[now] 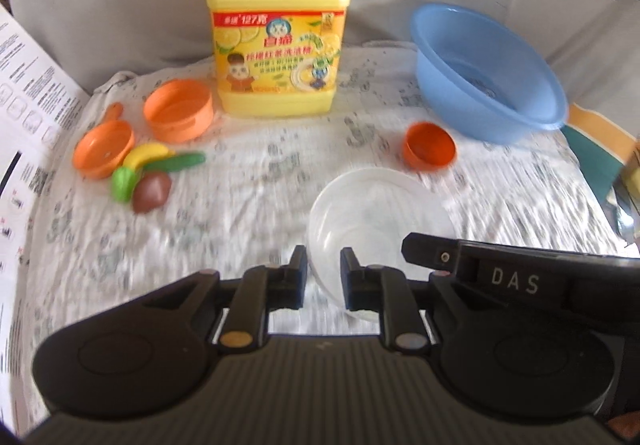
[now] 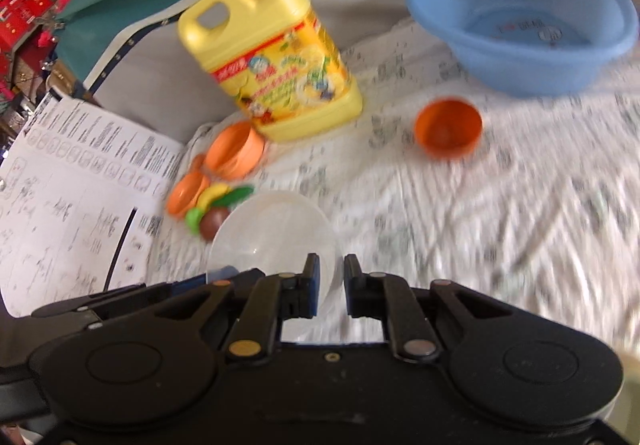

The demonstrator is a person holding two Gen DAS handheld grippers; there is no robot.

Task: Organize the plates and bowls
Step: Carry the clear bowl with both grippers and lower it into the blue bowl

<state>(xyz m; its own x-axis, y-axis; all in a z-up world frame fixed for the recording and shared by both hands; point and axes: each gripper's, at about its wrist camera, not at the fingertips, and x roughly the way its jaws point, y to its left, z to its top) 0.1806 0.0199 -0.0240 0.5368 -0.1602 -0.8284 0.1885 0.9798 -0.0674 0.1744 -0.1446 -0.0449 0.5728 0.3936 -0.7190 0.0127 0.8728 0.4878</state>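
Observation:
A clear plastic bowl lies on the patterned cloth, its near rim between the narrowly parted fingers of my left gripper. In the right wrist view the same clear bowl has its right rim between the fingers of my right gripper. The right gripper's body shows over the bowl's right side. A small dark orange bowl sits beyond. A pale orange bowl sits at the far left.
A yellow detergent jug stands at the back. A blue basin is at the back right. An orange toy pan and toy fruit lie left. A printed sheet lies at the left edge.

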